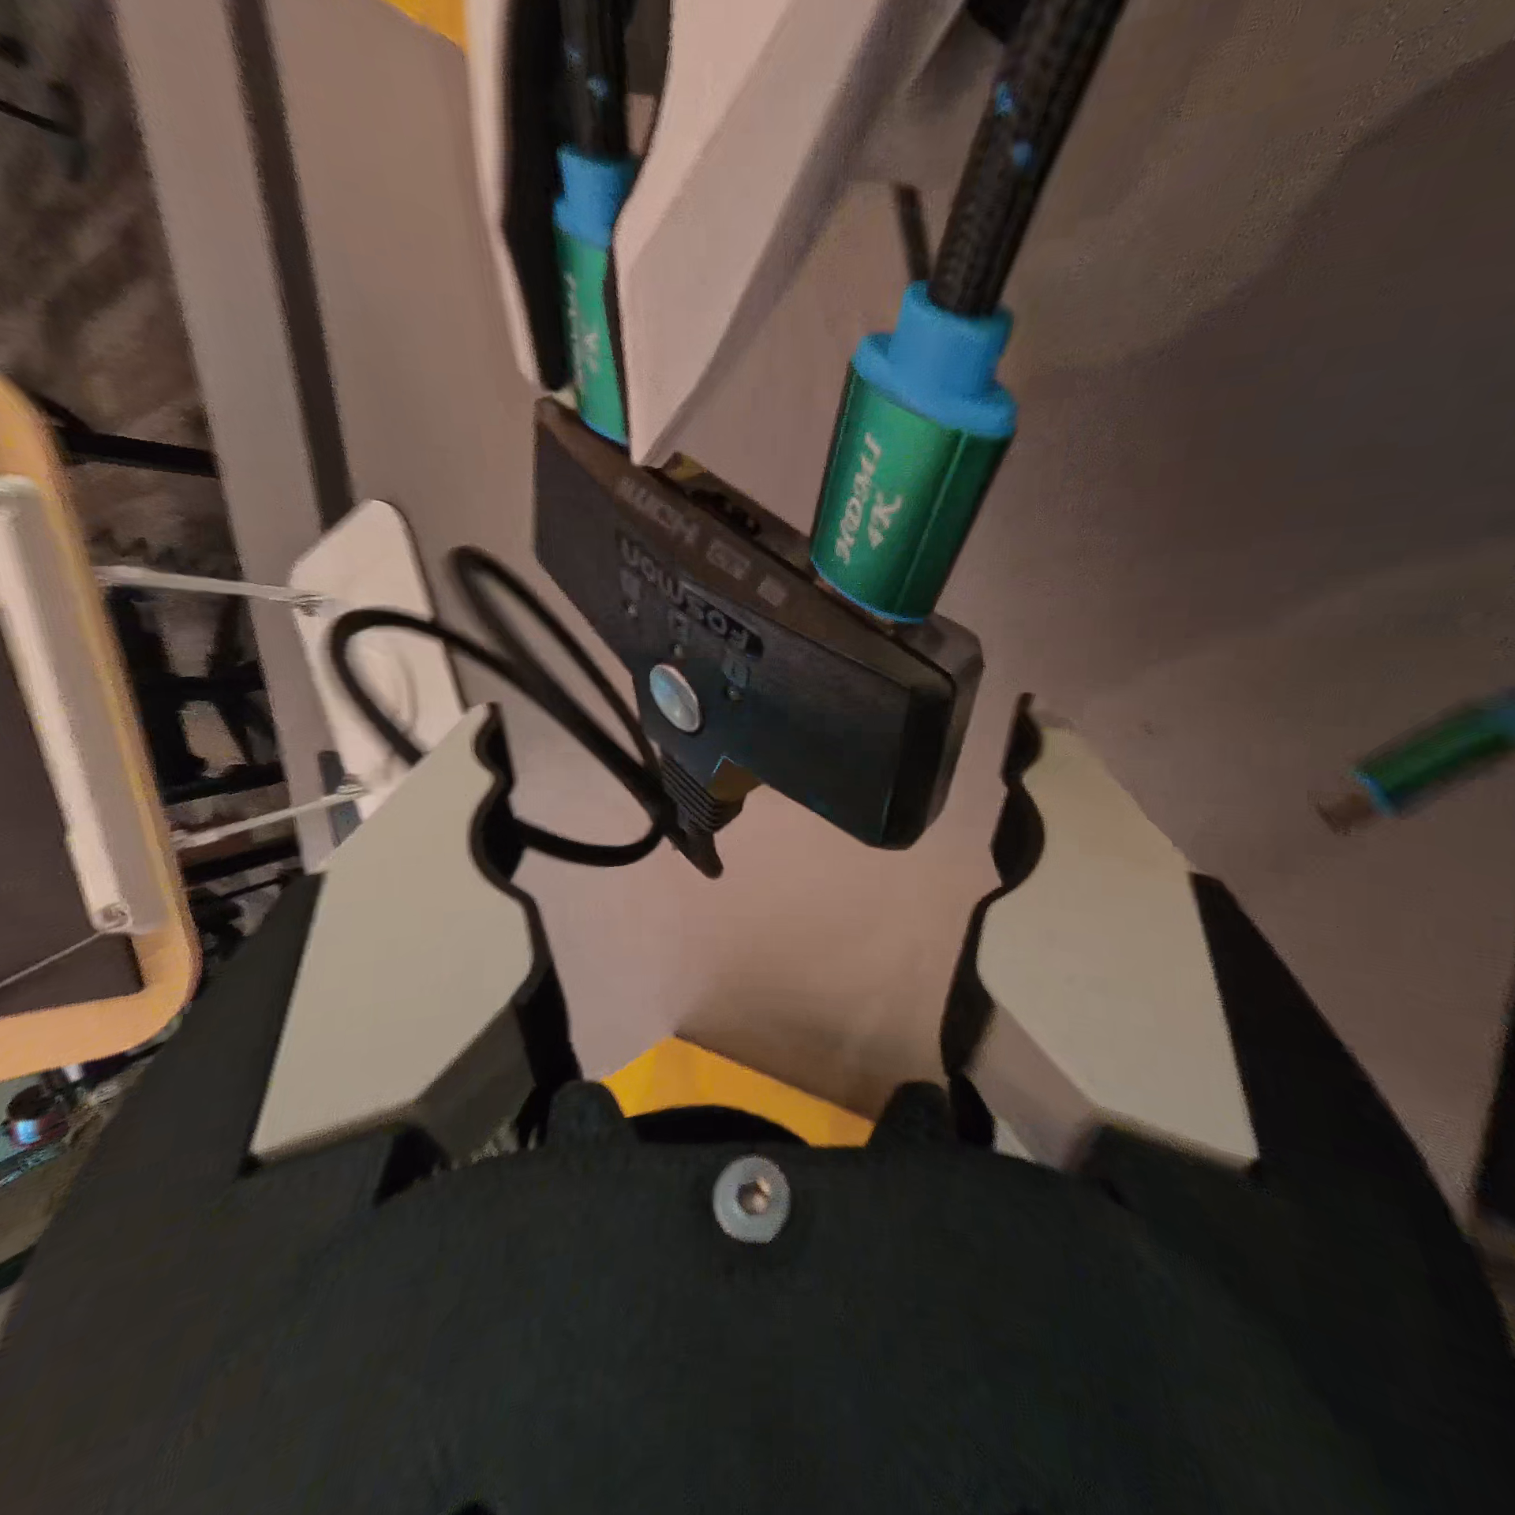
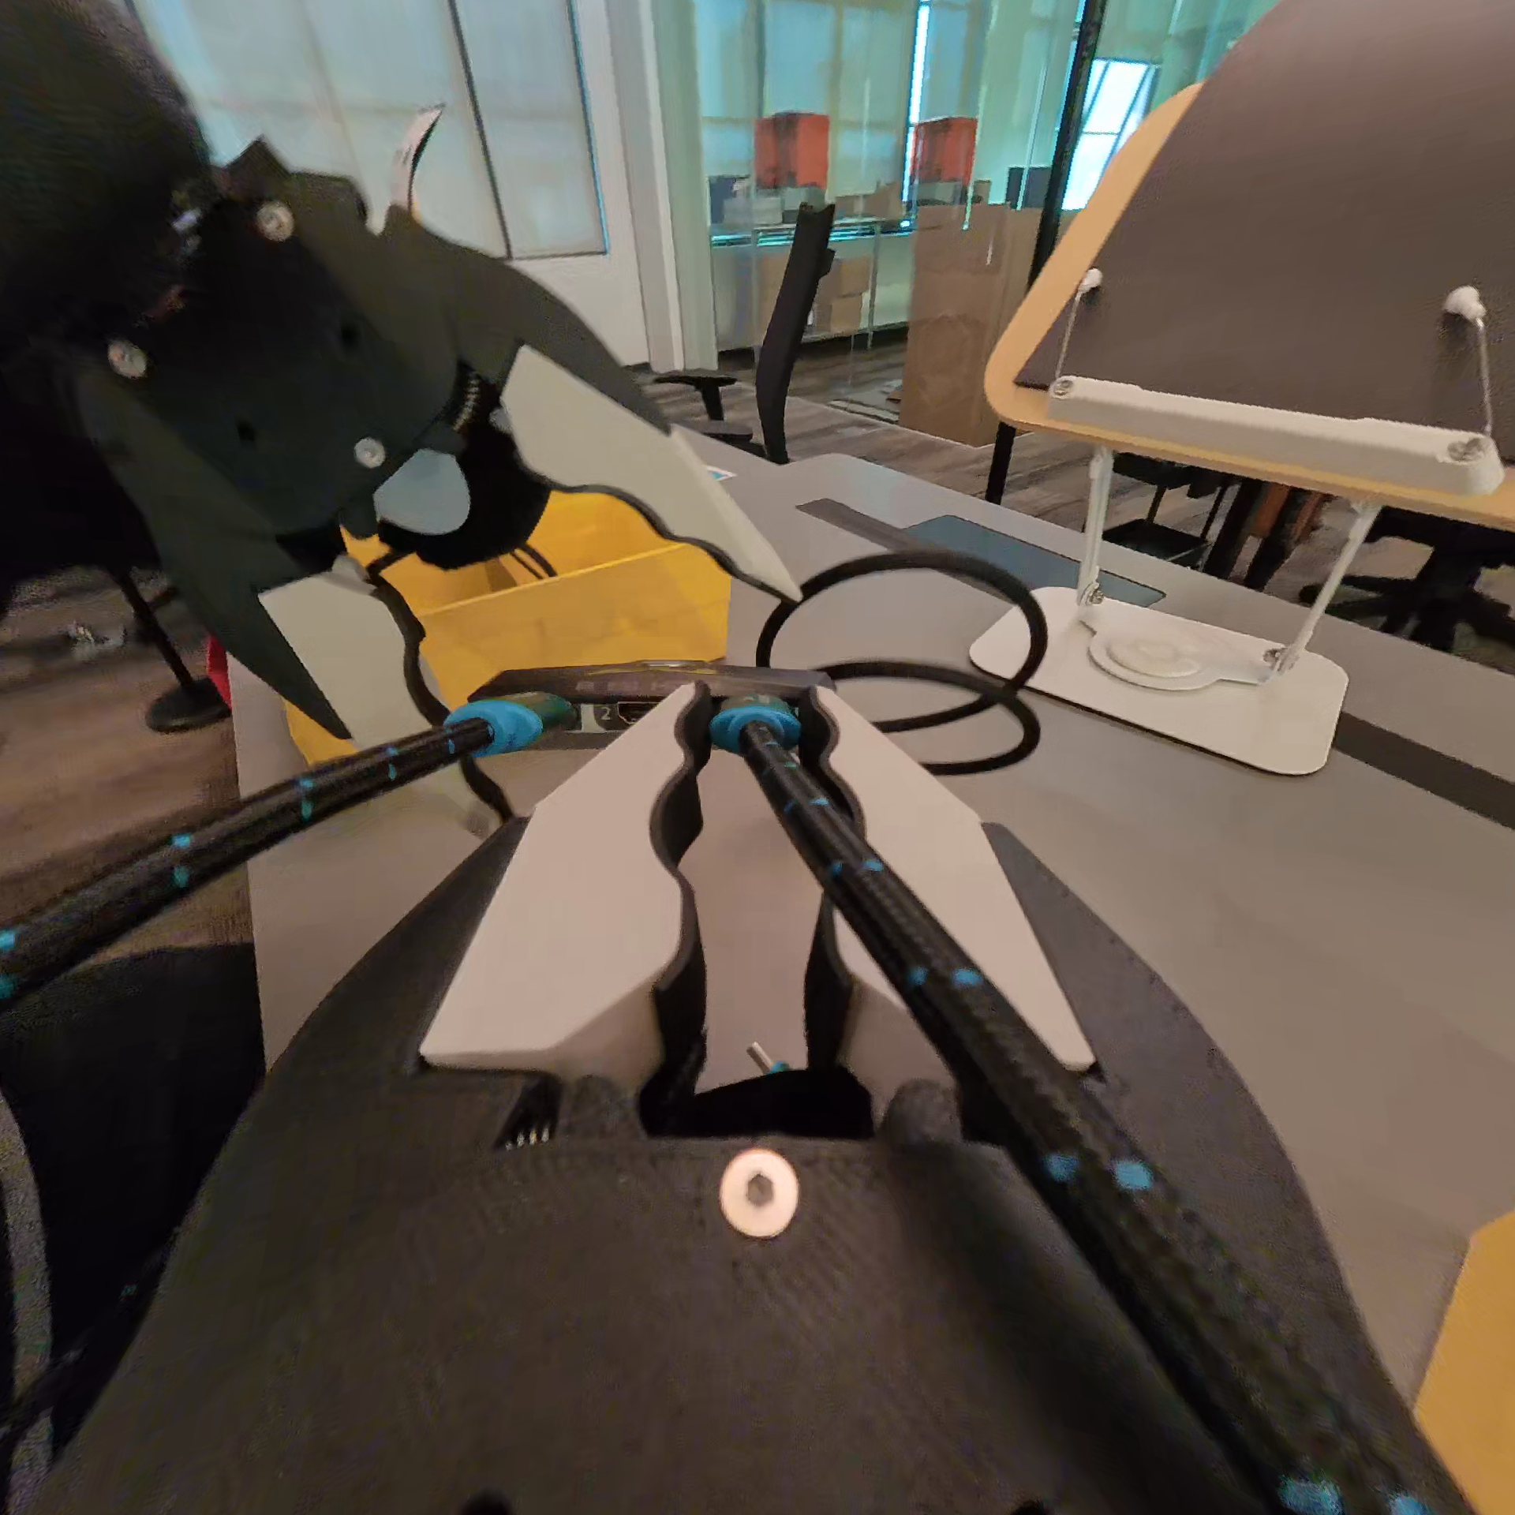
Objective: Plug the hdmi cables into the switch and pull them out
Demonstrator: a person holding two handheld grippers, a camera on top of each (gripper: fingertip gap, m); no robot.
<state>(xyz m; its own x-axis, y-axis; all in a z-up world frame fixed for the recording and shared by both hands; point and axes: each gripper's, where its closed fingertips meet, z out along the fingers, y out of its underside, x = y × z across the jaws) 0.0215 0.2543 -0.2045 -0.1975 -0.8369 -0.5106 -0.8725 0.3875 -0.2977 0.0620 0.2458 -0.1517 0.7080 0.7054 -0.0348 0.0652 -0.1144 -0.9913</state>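
Switch [image 1: 762, 648] lies on the desk [image 2: 1230, 902] with two green plugs seated. Right tongs [image 2: 750, 721] are clamped on one plug [image 2: 754, 725]; the other plug [image 1: 910, 492] sits just beside it. Left tongs [image 1: 754, 787] hang wide open over the switch, holding nothing. Likely a pull-out: left should pin the switch body first, then right draws straight back along the socket, no twisting.

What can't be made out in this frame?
- Left wrist view: green plug seating in the switch is hidden by the right gripper.
- Right wrist view: the same plug, covered by fingers.
- Left wrist view: loose connector, motion-blurred, partly cut off.
- The middle port, too blurred.
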